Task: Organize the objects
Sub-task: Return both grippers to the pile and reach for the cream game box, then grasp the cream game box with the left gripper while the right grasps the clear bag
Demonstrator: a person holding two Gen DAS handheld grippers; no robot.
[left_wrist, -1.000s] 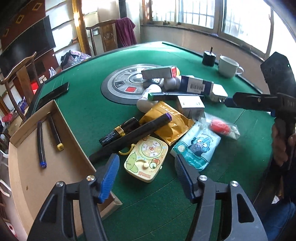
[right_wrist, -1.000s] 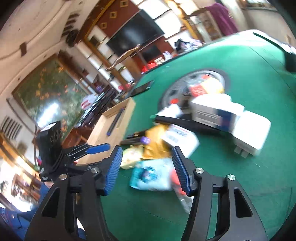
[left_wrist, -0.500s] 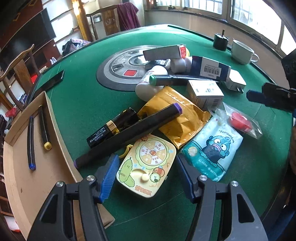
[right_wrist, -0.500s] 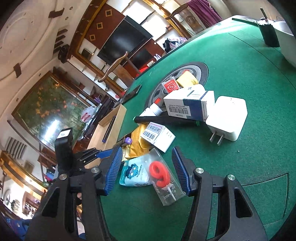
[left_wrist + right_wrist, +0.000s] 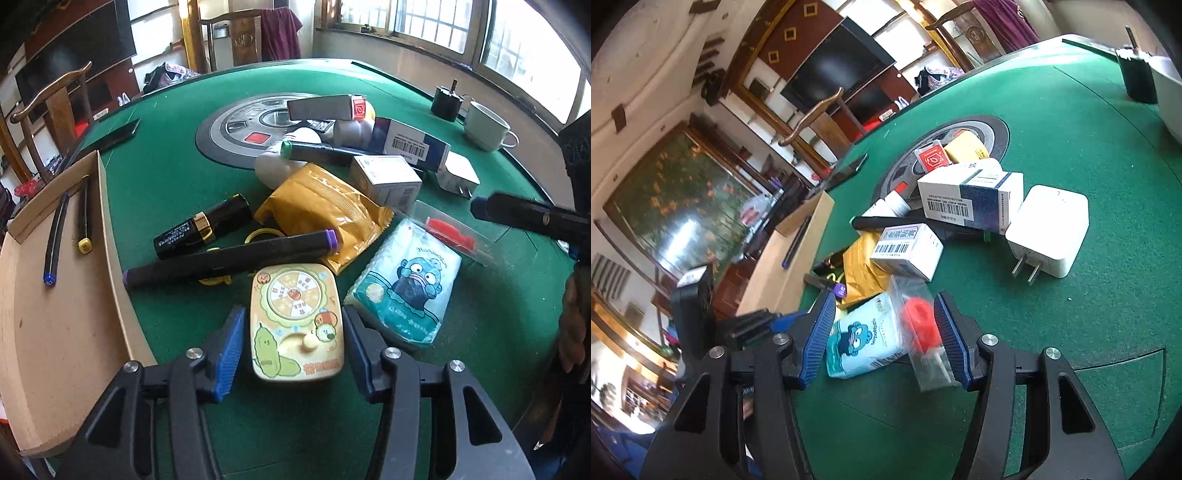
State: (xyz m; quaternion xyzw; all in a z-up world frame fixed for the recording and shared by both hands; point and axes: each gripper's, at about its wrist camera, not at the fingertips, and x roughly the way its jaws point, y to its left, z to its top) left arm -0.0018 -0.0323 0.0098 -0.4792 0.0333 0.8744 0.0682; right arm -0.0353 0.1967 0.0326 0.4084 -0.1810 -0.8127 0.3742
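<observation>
A pile of small items lies on the green table point(image 5: 166, 184). My left gripper point(image 5: 291, 336) is open, its blue pads on either side of a yellow cartoon tin point(image 5: 295, 321). Beyond it lie a black marker with purple ends point(image 5: 229, 262), a black lipstick tube point(image 5: 207, 229), a yellow packet point(image 5: 325, 210) and a teal tissue pack point(image 5: 406, 291). My right gripper point(image 5: 884, 334) is open, straddling the tissue pack point(image 5: 864, 339) and a clear bag with a red piece point(image 5: 919, 325). The right gripper also shows in the left wrist view point(image 5: 524, 214).
A cardboard tray point(image 5: 55, 314) at the left holds two pens point(image 5: 55, 240). White boxes point(image 5: 967, 199), a white plug adapter point(image 5: 1049, 229), a green-capped marker point(image 5: 321, 151), a white cup point(image 5: 484, 125) and a phone point(image 5: 114, 134) are on the table. Chairs stand behind.
My left gripper has moved forward and down so the yellow tin sits between its pads. My right gripper has come down over the tissue pack and the clear bag.
</observation>
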